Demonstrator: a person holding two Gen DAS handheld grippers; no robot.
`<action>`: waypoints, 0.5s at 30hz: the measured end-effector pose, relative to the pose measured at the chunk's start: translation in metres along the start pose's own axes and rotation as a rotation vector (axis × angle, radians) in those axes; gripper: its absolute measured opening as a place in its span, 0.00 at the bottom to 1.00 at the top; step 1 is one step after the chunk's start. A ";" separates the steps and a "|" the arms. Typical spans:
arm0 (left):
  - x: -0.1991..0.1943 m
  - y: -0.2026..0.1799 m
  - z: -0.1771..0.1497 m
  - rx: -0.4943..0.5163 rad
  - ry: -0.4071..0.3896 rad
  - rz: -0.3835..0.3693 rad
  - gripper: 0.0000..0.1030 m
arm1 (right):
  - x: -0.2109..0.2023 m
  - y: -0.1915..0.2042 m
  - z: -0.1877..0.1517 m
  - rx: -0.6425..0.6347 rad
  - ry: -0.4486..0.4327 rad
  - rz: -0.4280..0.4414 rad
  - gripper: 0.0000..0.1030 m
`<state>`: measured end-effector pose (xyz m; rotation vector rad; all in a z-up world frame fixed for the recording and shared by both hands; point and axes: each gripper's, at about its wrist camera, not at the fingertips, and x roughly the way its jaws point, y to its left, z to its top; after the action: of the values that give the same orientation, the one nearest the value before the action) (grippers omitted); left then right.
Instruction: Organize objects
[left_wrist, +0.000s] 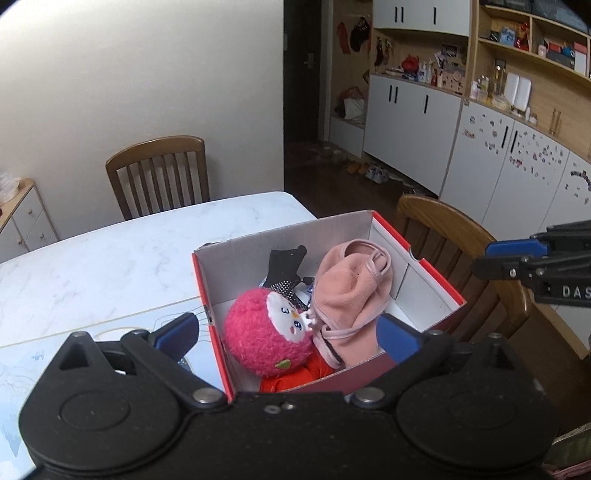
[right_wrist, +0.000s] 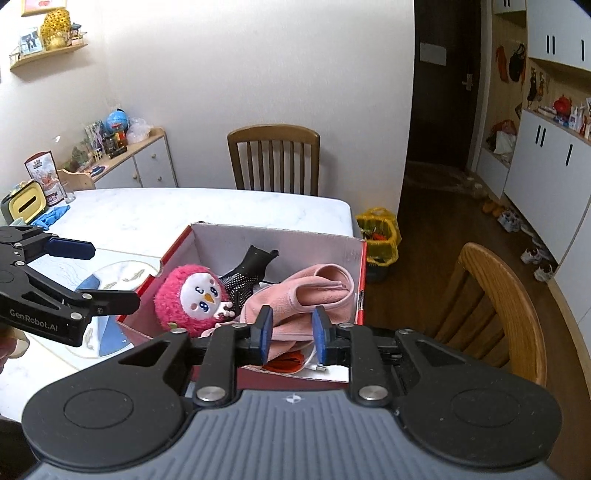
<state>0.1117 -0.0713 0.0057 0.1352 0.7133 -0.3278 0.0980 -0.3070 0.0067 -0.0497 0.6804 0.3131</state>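
Note:
A red-and-white cardboard box (left_wrist: 280, 236) (right_wrist: 277, 240) stands open near the table's corner. Inside lie a pink plush toy with a white face (left_wrist: 255, 332) (right_wrist: 177, 295), a pink fleece cloth (left_wrist: 354, 284) (right_wrist: 314, 291), a black dotted glove (left_wrist: 286, 264) (right_wrist: 255, 264) and something orange (left_wrist: 295, 376) (right_wrist: 288, 363). My left gripper (left_wrist: 288, 334) (right_wrist: 96, 275) hovers over the box's near left side, jaws wide open and empty. My right gripper (right_wrist: 292, 332) (left_wrist: 498, 256) hangs above the box's near right edge, its blue pads a narrow gap apart, gripping nothing.
The box rests on a white marble table (left_wrist: 110, 251) (right_wrist: 147, 210), partly on a blue-and-white mat (right_wrist: 107, 280). Wooden chairs stand at the far side (right_wrist: 273, 158) and the right (right_wrist: 495, 295). A yellow container (right_wrist: 26, 206) and blue gloves (right_wrist: 50, 216) lie far left. A yellow bag (right_wrist: 380, 232) sits on the floor.

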 end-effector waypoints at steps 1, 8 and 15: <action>-0.001 0.000 -0.001 -0.006 -0.002 -0.001 0.99 | -0.001 0.001 -0.001 0.001 -0.006 0.003 0.29; -0.010 0.002 -0.011 -0.048 -0.025 0.001 0.99 | -0.013 0.008 -0.008 0.027 -0.063 0.012 0.51; -0.015 0.002 -0.019 -0.079 -0.039 0.011 0.99 | -0.017 0.011 -0.015 0.061 -0.070 0.014 0.71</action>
<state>0.0900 -0.0617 0.0018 0.0581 0.6860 -0.2903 0.0731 -0.3028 0.0060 0.0239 0.6203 0.3066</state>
